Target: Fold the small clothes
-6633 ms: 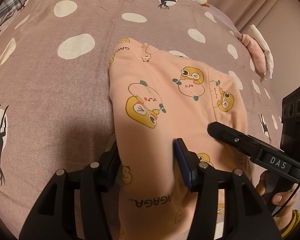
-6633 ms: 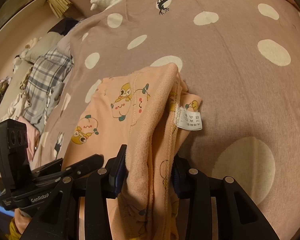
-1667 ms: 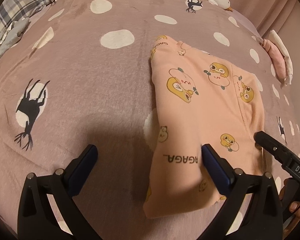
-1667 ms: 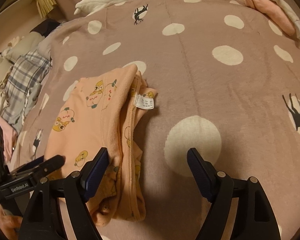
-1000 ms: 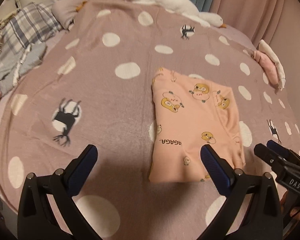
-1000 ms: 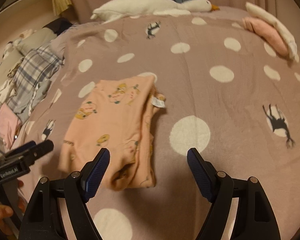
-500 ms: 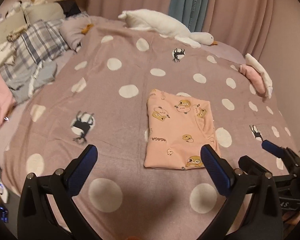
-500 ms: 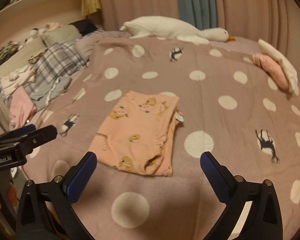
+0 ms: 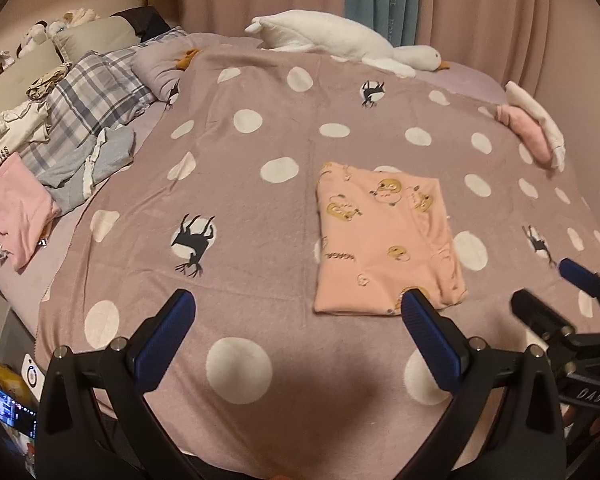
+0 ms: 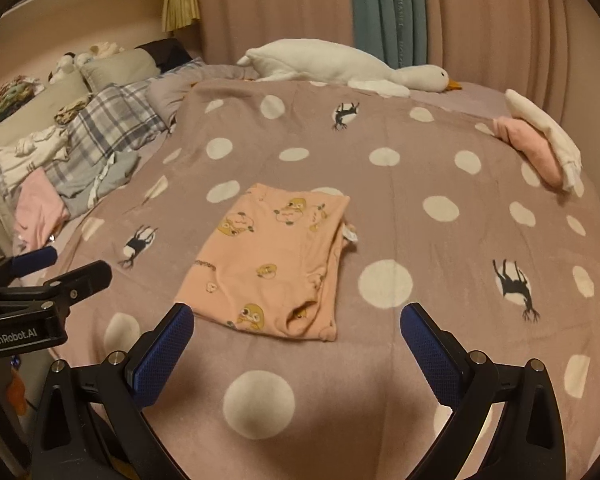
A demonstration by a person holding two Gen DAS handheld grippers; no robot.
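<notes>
A peach garment printed with yellow cartoon figures lies folded into a flat rectangle on the dotted mauve blanket; the right wrist view shows the same garment with its white label at the right edge. My left gripper stands open above the blanket, back from the garment's near edge, with nothing between its blue pads. My right gripper is open too, wide and empty, hovering short of the garment. Each gripper shows at the side of the other's view.
A heap of unfolded clothes, plaid, grey and pink, lies at the left edge of the bed. A white goose plush rests along the far edge. A folded pink and white stack sits at the right. Curtains hang behind.
Both grippers let go of the garment and drew back and upward, so it now lies small and flat further ahead. The right jaws widened over the last second.
</notes>
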